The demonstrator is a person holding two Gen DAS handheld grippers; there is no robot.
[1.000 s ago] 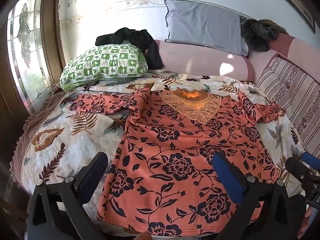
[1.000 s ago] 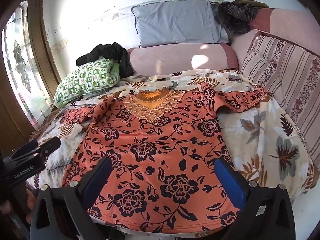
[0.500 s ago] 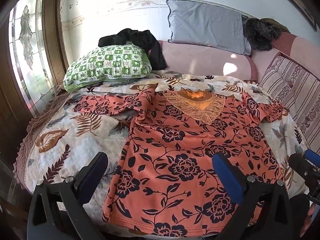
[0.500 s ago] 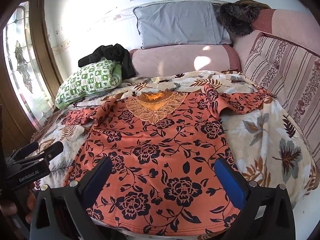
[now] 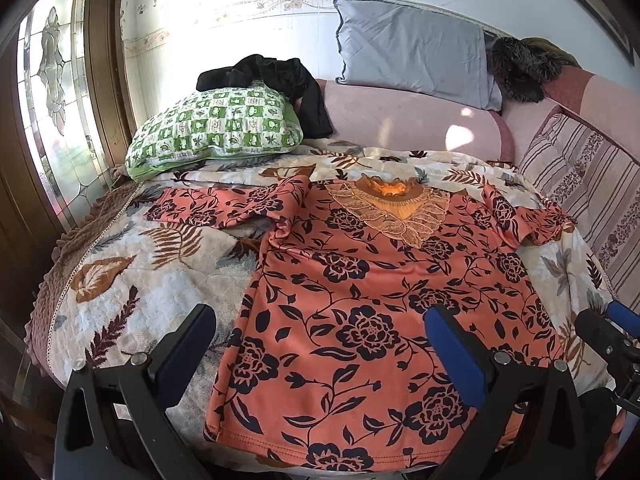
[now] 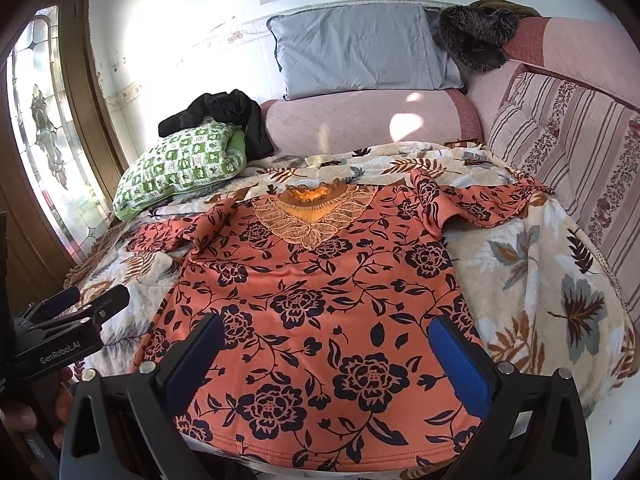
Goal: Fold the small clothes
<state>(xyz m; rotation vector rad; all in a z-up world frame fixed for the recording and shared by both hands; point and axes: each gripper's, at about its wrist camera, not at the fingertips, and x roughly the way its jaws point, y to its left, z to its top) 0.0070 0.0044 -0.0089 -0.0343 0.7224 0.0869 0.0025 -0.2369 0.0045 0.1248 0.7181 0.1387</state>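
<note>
An orange top with black flowers (image 5: 372, 304) lies flat and face up on the bed, lace neck at the far end, hem nearest me. It also shows in the right wrist view (image 6: 320, 312). Both sleeves are spread out sideways. My left gripper (image 5: 320, 344) is open and empty, held above the hem on the top's left half. My right gripper (image 6: 326, 350) is open and empty, held above the hem's middle. Each gripper shows at the edge of the other's view, left (image 6: 68, 316) and right (image 5: 612, 332).
The top rests on a cream leaf-print blanket (image 5: 132, 280). A green checked pillow (image 5: 216, 128) with black clothing (image 5: 280, 80) on it lies at the back left. A grey pillow (image 5: 412, 52), pink bolster (image 5: 400, 120) and striped cushions (image 6: 568, 148) line the back and right.
Both grippers have drawn back and risen slightly, so the top sits a little lower and farther in both views. The top has not moved. Both grippers stay open.
</note>
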